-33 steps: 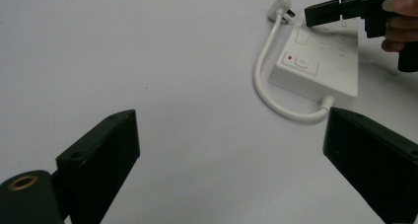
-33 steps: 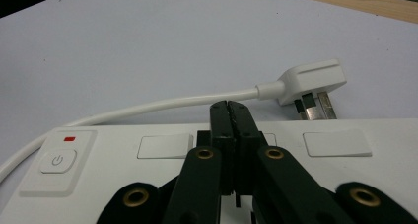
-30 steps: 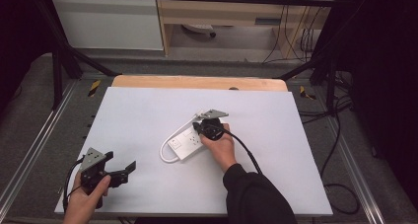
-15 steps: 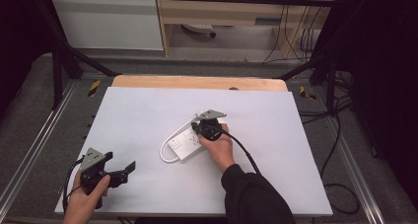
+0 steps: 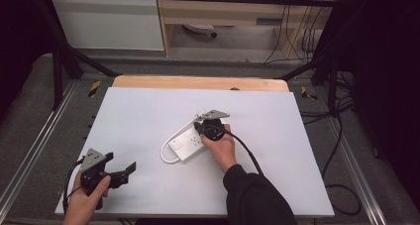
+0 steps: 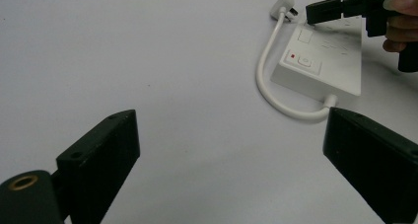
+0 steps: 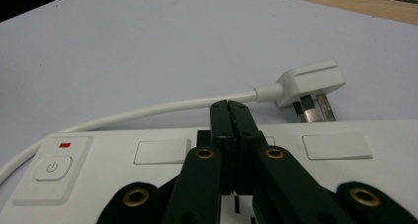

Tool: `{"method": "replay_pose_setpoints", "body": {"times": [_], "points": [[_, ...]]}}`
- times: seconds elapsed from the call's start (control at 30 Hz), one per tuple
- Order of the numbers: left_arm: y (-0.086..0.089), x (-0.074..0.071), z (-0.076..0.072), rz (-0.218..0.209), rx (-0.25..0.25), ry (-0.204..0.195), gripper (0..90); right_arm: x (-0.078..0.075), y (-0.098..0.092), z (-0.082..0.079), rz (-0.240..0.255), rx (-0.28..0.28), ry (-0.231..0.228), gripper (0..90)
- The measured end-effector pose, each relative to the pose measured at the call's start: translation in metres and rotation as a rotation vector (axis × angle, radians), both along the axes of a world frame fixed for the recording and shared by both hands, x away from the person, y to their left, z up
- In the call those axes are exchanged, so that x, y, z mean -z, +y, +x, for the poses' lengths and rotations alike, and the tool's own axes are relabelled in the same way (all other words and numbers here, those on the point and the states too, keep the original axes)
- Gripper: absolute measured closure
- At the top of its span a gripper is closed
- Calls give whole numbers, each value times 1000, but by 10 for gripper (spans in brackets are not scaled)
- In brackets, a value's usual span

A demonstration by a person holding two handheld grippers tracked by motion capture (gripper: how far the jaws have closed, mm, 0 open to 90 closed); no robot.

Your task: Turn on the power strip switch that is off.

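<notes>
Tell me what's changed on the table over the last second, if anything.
Nothing visibly changed. The right claw is shut, poised over the white power strip, and the left claw is open near the table's front left corner, both as before. The strip's cord and plug lie where they did.

No legible text or brand. Sole sign: power symbol on the square white push-button (image 7: 52,167) of the white plastic power strip (image 7: 315,150); small red mark above it.
</notes>
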State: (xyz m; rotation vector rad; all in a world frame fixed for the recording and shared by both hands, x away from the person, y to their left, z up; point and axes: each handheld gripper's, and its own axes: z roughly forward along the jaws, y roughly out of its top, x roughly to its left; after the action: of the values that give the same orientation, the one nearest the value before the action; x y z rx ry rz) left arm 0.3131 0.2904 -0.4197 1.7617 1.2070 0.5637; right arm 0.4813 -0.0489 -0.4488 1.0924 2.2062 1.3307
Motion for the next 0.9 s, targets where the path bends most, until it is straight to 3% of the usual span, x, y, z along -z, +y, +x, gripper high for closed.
{"method": "replay_pose_setpoints", "body": {"times": [0.43, 0.9], "points": [[0, 0, 0, -1, -4, 1, 71, 3, 3, -1, -7, -12, -9, 900], [1, 1, 0, 3, -4, 3, 71, -6, -1, -1, -6, -12, -6, 900]]}}
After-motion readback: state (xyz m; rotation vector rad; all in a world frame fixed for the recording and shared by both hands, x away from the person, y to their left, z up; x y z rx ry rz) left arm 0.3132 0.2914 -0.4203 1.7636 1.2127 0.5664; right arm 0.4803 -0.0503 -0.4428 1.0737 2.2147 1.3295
